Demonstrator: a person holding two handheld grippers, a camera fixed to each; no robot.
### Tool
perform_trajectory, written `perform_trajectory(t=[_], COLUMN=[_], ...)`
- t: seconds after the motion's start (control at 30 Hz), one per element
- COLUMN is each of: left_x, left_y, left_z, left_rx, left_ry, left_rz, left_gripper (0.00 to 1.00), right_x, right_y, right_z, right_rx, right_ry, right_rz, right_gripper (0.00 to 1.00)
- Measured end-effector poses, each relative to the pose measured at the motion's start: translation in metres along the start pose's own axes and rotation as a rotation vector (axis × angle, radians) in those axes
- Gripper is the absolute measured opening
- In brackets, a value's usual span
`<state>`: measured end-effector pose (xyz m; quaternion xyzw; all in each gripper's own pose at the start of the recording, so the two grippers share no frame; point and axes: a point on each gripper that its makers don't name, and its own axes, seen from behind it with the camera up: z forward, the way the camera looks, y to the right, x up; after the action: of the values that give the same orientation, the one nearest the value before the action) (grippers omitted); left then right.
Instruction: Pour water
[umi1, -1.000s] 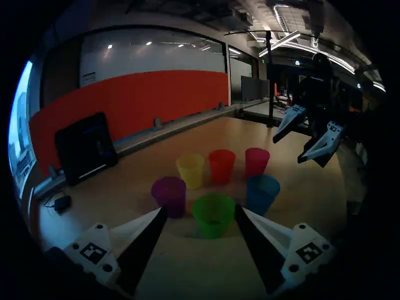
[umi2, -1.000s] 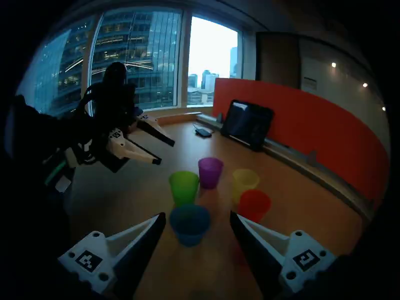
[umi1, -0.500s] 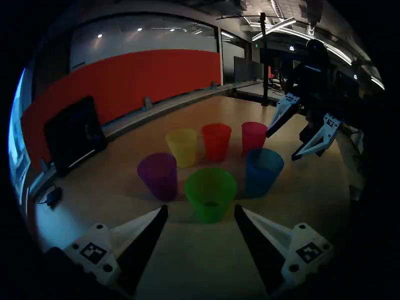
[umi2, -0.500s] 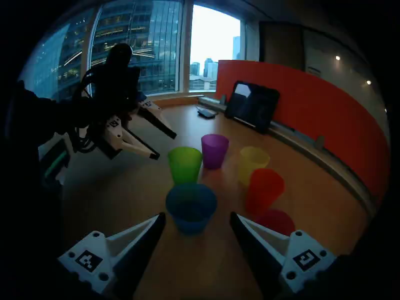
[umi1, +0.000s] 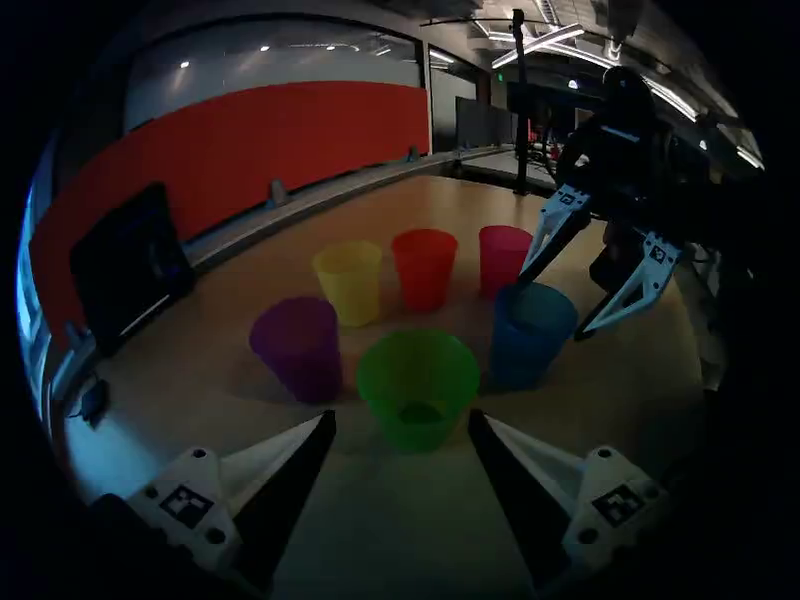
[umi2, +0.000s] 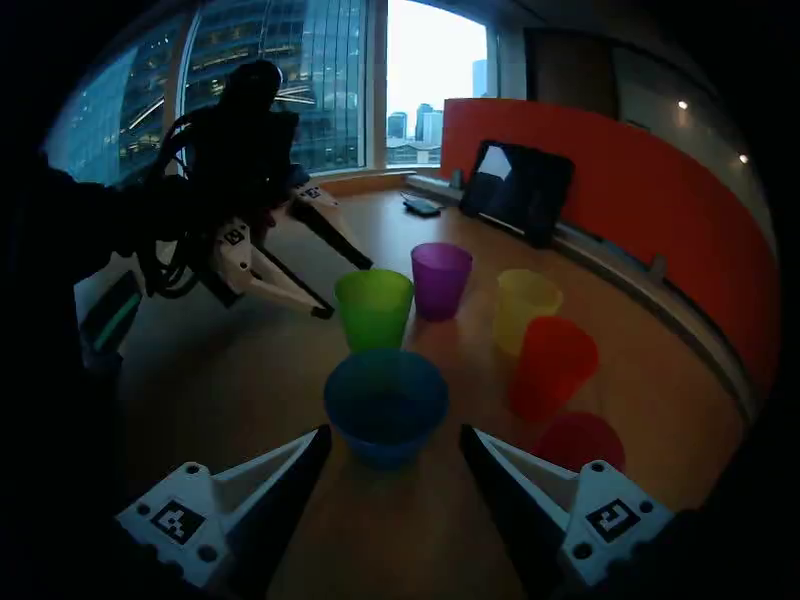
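Left gripper view: green cup (umi1: 418, 385) upright (mouth up) on table (umi1: 400, 530), just ahead of left gripper (umi1: 400, 415), fingers spread, empty; blue cup (umi2: 386, 405) upright just before right gripper (umi2: 393, 430), also spread

Two low, near views from roughly opposite sides of the table (umi1: 400, 530), cup cluster (umi1: 418, 385) common to both.

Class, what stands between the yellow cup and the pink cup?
A red cup, in line between the yellow cup and the pink cup, as the left gripper view shows.
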<state>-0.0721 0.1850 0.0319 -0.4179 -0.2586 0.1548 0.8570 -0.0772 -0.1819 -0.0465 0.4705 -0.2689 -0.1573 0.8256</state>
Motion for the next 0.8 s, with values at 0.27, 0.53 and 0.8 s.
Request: perform_trajectory(t=[0.27,0.53,0.8], left_x=[0.005,0.01,0.011], left_y=[0.004,0.005,0.005], left_z=[0.014,0.022,0.025], left_rx=[-0.024,-0.034,-0.036], left_ry=[-0.01,-0.018,-0.02], left_rz=[0.011,0.017,0.02], left_gripper=[0.99,0.99,0.99], right_x=[0.0,0.0,-0.001], right_y=[-0.002,-0.002,-0.001], right_z=[0.011,0.017,0.018], right_rx=[0.015,0.025,0.026], right_ry=[-0.003,-0.002,-0.002], right_rz=[0.005,0.004,0.004], right_gripper=[0.99,0.99,0.99])
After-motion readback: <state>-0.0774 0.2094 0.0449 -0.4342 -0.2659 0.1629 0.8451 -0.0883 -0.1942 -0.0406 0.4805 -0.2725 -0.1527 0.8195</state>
